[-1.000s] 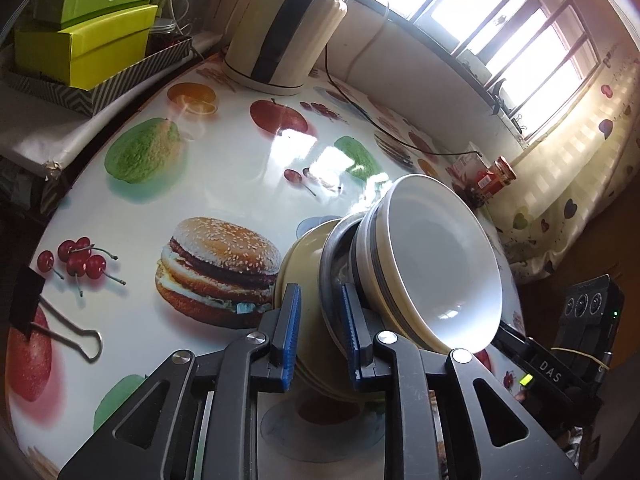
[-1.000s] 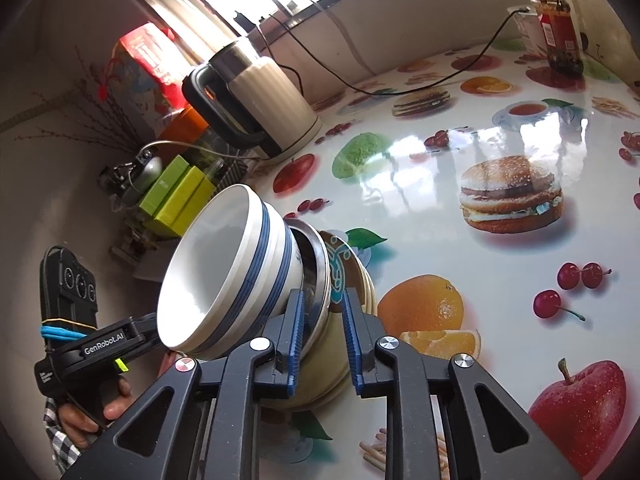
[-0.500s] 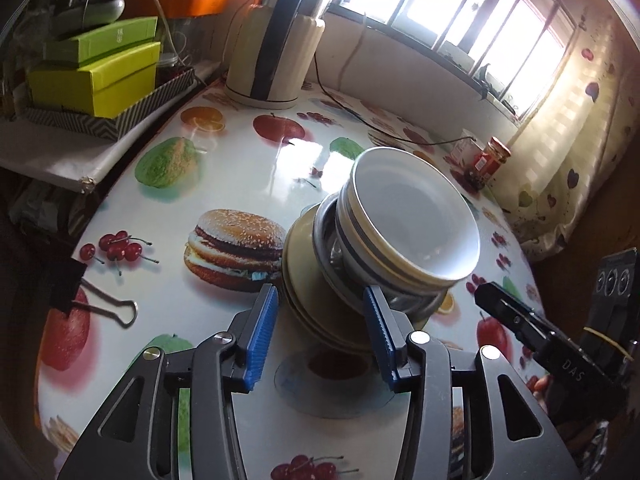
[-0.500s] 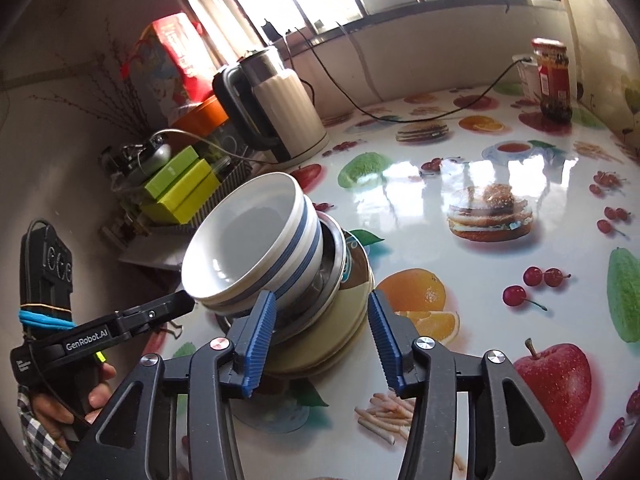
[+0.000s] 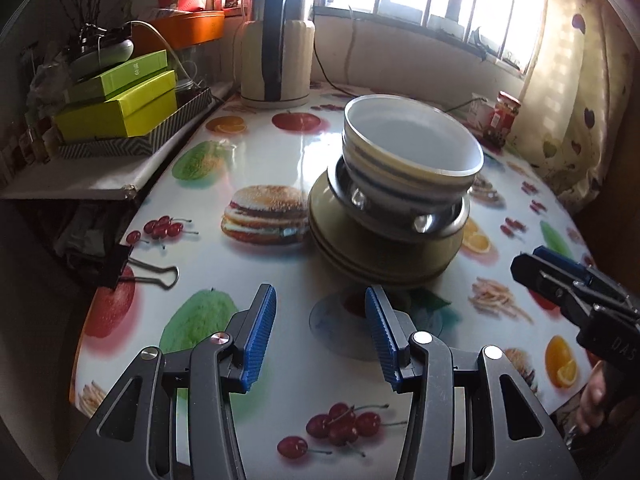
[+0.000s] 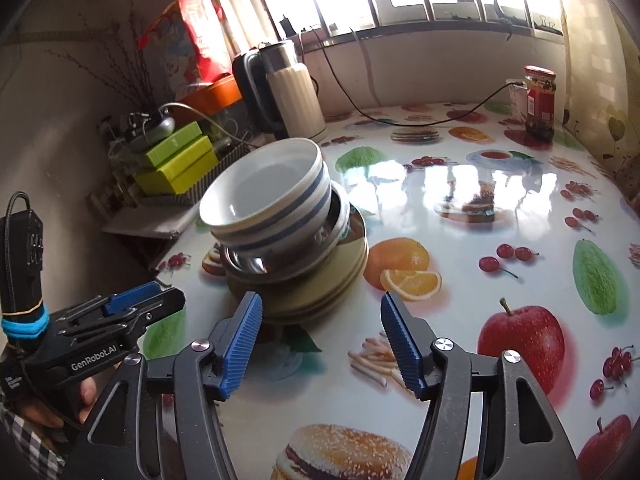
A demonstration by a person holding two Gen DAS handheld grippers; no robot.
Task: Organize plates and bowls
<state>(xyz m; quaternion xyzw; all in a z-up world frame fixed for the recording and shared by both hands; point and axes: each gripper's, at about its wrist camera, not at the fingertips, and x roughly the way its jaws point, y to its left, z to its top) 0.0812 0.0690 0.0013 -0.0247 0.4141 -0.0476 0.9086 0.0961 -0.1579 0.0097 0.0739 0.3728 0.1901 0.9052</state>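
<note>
While the dishes sit in 1 stack on the table (image 5: pixel 132 360), my left gripper (image 5: pixel 320 332) and my right gripper (image 6: pixel 320 344) are both spread wide and hold nothing. A white bowl with blue stripes (image 5: pixel 412 152) is on top, a shiny metal bowl (image 5: pixel 396 212) is under it, and the tan plates (image 5: pixel 376 256) are at the bottom.

In front of me I see a cream kettle (image 5: pixel 276 64) with its black cable (image 6: pixel 420 118) by the window, green boxes (image 5: pixel 120 104) in a striped tray (image 5: pixel 132 144), a red-lidded jar (image 6: pixel 540 102), and a binder clip (image 5: pixel 136 268) on the fruit-printed tablecloth (image 5: pixel 192 248).
</note>
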